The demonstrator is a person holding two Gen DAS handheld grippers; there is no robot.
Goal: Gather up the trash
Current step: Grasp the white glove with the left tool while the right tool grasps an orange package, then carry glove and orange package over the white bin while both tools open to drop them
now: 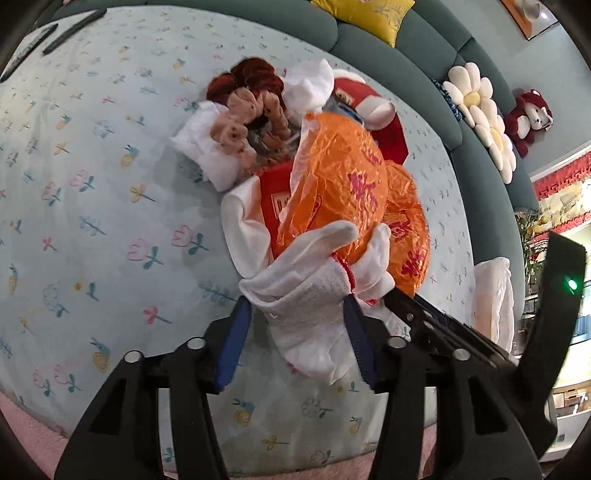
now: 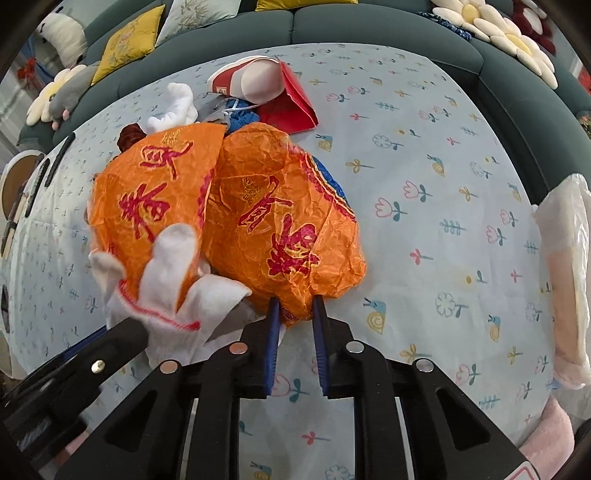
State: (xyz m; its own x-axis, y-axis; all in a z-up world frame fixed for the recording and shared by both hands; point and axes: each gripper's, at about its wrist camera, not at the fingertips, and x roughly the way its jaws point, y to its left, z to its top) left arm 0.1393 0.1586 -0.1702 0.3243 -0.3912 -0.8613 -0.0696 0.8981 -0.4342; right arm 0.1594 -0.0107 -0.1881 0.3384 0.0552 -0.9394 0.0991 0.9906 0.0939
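My left gripper [image 1: 297,310] is shut on a white knitted glove with red trim [image 1: 314,280], held over the flowered tablecloth. My right gripper [image 2: 295,306] is shut on the lower edge of an orange plastic bag with red characters [image 2: 288,221]. The same bag shows in the left wrist view [image 1: 343,177], right behind the glove and touching it. In the right wrist view the glove [image 2: 170,280] and the left gripper's black arm sit at the bag's left side. Behind the bag lies a pile: a brown plush toy [image 1: 251,107], white cloths [image 1: 207,147] and red packets [image 2: 291,96].
The round table [image 2: 443,184] has a pale blue flowered cloth. A clear plastic bag [image 2: 565,273] hangs at its right edge. A dark green sofa [image 1: 399,62] curves behind, with yellow cushions, a daisy cushion and a red plush. Dark remotes [image 1: 70,29] lie at the far left.
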